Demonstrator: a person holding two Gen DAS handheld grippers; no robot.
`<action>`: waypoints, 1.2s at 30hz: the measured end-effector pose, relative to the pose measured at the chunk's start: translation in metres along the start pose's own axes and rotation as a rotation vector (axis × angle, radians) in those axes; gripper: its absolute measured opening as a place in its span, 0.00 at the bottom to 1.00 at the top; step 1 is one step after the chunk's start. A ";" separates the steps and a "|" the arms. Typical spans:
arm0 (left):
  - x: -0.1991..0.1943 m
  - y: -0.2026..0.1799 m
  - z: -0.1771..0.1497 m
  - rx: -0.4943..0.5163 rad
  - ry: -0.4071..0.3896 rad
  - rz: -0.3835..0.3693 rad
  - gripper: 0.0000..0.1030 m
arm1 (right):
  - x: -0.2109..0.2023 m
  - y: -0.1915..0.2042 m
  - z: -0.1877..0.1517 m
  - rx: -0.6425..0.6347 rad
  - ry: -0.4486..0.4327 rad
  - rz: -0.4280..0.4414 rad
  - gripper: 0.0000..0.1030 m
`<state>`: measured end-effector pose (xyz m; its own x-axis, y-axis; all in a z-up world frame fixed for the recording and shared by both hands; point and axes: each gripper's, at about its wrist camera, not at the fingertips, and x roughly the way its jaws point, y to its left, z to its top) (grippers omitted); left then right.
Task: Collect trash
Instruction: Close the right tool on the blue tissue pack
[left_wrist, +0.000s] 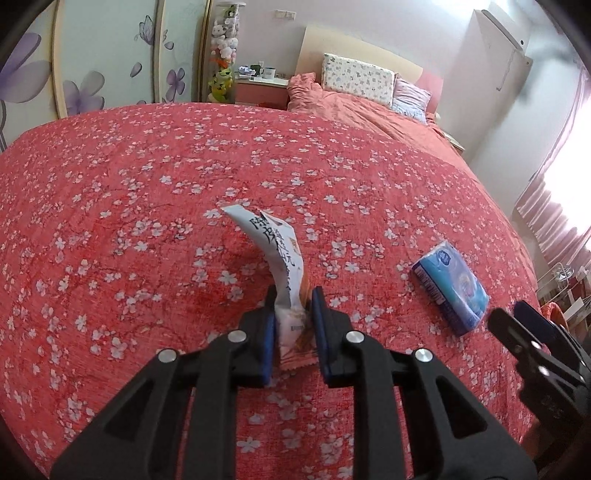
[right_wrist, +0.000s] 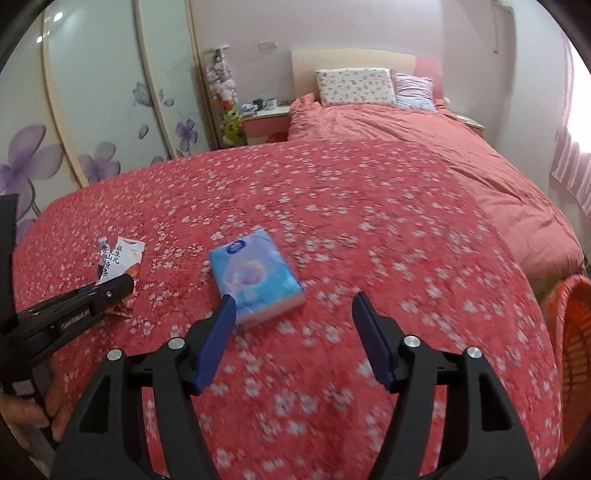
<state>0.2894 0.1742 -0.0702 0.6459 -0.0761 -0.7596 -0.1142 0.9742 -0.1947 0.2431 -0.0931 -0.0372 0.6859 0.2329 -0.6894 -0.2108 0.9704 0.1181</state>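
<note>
- A bedroom: a bed under a red floral bedspread (left_wrist: 147, 206), with pillows at the headboard.
- The left gripper (left_wrist: 293, 332) is clenched on a torn snack wrapper (left_wrist: 284, 266), pinching its lower end so the rest stands up clear of the cover.
- The right gripper (right_wrist: 293, 339) is spread wide and empty, probably lining up on the blue tissue pack (right_wrist: 255, 277) lying just ahead.
- An orange basket (right_wrist: 576, 332) sits off the bed's right edge; its contents cannot be seen.

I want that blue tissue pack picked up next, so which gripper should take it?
Right. The right gripper is open and empty, just short of the blue tissue pack, while the left gripper is shut on the snack wrapper.
</note>
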 end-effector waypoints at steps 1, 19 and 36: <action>0.000 0.000 0.000 0.002 0.000 0.002 0.20 | 0.004 0.003 0.002 -0.008 0.009 0.004 0.64; 0.001 -0.001 0.001 0.000 0.000 0.001 0.20 | 0.020 0.004 0.000 0.001 0.082 -0.056 0.58; 0.002 -0.003 0.001 0.006 0.000 0.009 0.20 | 0.016 -0.026 -0.008 0.060 0.107 -0.134 0.69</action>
<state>0.2915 0.1717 -0.0710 0.6447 -0.0674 -0.7615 -0.1156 0.9761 -0.1842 0.2543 -0.1156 -0.0570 0.6262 0.0964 -0.7737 -0.0782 0.9951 0.0607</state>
